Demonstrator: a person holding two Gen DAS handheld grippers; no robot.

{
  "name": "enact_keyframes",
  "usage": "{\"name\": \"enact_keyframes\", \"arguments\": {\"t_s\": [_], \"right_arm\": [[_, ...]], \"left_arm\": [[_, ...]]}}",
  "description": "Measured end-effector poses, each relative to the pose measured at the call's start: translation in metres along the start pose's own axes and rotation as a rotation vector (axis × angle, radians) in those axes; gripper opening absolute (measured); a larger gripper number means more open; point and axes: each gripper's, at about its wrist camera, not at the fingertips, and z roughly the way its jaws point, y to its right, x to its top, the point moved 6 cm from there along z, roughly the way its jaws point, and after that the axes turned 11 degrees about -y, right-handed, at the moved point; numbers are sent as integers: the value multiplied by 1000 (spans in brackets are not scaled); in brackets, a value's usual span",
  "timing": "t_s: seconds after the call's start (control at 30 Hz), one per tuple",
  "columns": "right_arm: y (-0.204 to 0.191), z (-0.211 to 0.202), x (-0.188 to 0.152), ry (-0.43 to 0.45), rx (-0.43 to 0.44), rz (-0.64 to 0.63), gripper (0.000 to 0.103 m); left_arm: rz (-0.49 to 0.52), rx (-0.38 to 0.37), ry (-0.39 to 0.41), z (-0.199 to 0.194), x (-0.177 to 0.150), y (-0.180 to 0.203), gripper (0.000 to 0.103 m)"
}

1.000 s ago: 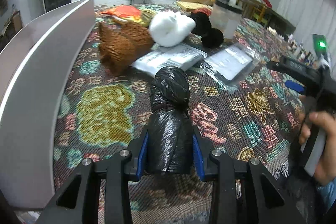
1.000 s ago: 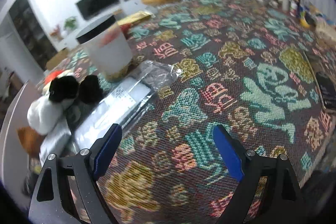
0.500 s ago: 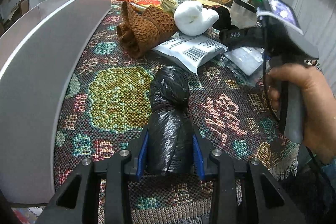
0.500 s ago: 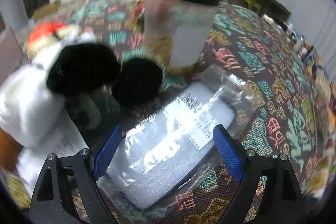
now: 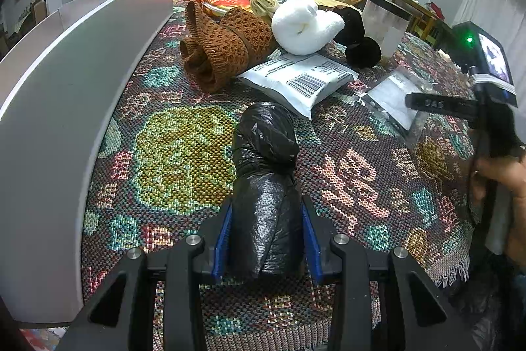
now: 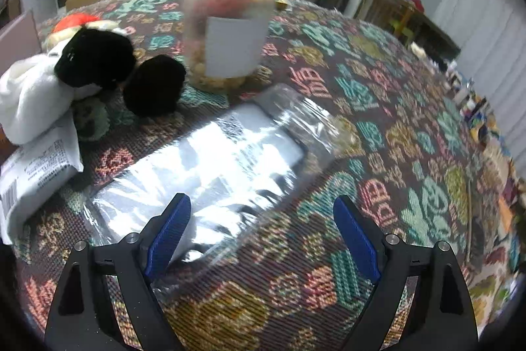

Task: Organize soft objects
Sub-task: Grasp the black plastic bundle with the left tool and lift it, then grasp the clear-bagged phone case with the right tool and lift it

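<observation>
**Black bag held at the table's near edge, right fingers wide over the clear packet**

The right wrist view is smeared, so the print on the clear plastic packet (image 6: 210, 166) cannot be read. The black bag (image 5: 266, 186) hides whatever is inside it, and its lower end is lost behind the left gripper (image 5: 267, 239). The person's hand (image 5: 503, 186) is cut off at the picture edge.

A clear jar (image 6: 230, 22) with a black lid stands on the patterned table cover (image 5: 361, 173); pale lumps lie at its bottom and something reddish higher up, too blurred to name.

The left gripper's blue fingers (image 5: 222, 239) press on the bag's sides, its far end lying on the cover just short of the white mailer (image 5: 296, 81). Beyond are a brown knit (image 5: 223, 48), a white plush (image 5: 302, 25) and black plush (image 6: 95, 58).

The right gripper (image 6: 263, 236) stands wide, holding nothing. A second ago it looked over bare cover; now its left finger is above the packet's near corner.
</observation>
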Motion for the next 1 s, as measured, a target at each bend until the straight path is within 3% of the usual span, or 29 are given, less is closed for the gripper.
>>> {"name": "enact_keyframes", "arguments": {"t_s": [0.2, 0.27, 0.3, 0.33, 0.53, 0.6, 0.7, 0.83, 0.93, 1.0], "right_arm": [[-13, -17, 10, 15, 140, 57, 90], [-30, -21, 16, 16, 157, 36, 90], [-38, -20, 19, 17, 159, 27, 90], [-46, -21, 20, 18, 156, 21, 90], [-74, 13, 20, -48, 85, -67, 92], [-73, 11, 16, -12, 73, -114, 90], [-51, 11, 5, -31, 68, -133, 90], [6, 10, -7, -63, 95, -49, 90], [52, -2, -6, -22, 306, 89, 90], [82, -4, -1, -27, 363, 195, 90]], "left_arm": [[1, 0, 0, -1, 5, 0, 42], [-2, 0, 13, -3, 9, -2, 59], [-6, 1, 19, -4, 10, -2, 75], [-11, 5, 27, -5, 11, -3, 83], [-12, 20, -8, 7, 8, -5, 84], [-16, 22, -13, 10, 6, -8, 84], [-28, 20, -8, 10, 7, -11, 84], [-44, -2, -1, 8, 7, -15, 84], [-46, -29, 1, 4, 7, -17, 84], [-48, -51, 9, 0, 6, -19, 84]]}}
